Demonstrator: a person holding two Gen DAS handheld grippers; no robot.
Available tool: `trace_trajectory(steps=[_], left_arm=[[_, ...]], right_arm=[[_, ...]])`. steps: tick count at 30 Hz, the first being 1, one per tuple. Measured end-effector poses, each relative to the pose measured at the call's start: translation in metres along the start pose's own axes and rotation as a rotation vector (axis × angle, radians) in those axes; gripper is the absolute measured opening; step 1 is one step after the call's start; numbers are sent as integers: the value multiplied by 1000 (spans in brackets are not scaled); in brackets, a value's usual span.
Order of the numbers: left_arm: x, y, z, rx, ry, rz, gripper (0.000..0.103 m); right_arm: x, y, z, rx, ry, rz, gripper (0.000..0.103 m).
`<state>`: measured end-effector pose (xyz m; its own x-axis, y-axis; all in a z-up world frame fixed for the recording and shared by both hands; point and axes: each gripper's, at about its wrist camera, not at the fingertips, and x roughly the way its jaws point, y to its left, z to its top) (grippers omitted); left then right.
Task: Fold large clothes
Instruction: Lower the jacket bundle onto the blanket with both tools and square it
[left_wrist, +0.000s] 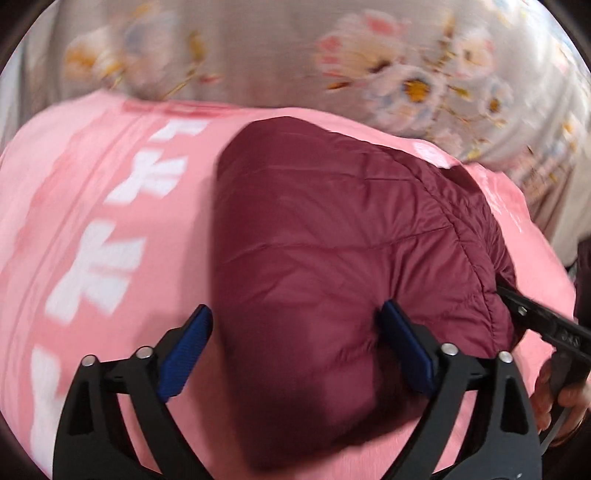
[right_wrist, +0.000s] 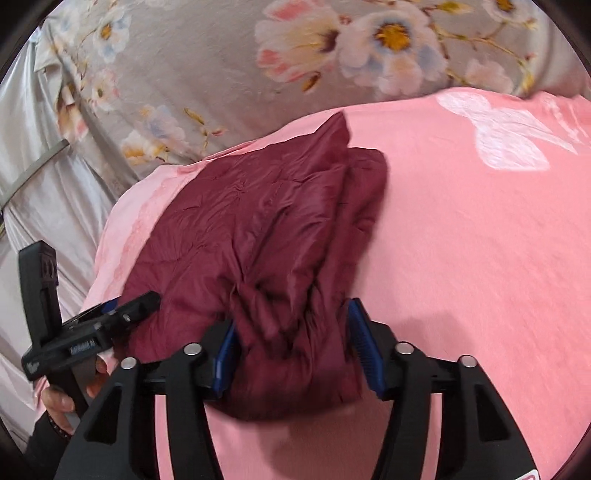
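A maroon quilted puffer jacket (left_wrist: 332, 240) lies bunched in a folded bundle on a pink sheet (left_wrist: 110, 258); it also shows in the right wrist view (right_wrist: 258, 240). My left gripper (left_wrist: 295, 350) is open, its blue pads on either side of the bundle's near edge. My right gripper (right_wrist: 291, 350) has its jaws around the near end of the jacket, pads pressing its sides. The right gripper shows at the jacket's right edge in the left wrist view (left_wrist: 535, 321), and the left gripper shows at the left in the right wrist view (right_wrist: 110, 314).
The pink sheet (right_wrist: 480, 258) with white prints covers the bed. A grey floral cover (right_wrist: 221, 74) lies beyond it, also in the left wrist view (left_wrist: 406, 74). Silvery fabric (right_wrist: 44, 184) hangs at the far left. A hand (right_wrist: 62, 398) holds the left gripper.
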<state>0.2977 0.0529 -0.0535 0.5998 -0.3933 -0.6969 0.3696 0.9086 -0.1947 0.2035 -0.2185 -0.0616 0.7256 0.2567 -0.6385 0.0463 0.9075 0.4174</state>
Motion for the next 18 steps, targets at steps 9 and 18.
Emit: trace_trajectory(steps=[9,18], left_arm=[[-68,-20,25,13,-44,343,92],[-11,-60,35,29,-3,479,92]], right_arm=[[-56,55,25,-138,-46,-130,18],[3,86,24,-311,0,-332,14]])
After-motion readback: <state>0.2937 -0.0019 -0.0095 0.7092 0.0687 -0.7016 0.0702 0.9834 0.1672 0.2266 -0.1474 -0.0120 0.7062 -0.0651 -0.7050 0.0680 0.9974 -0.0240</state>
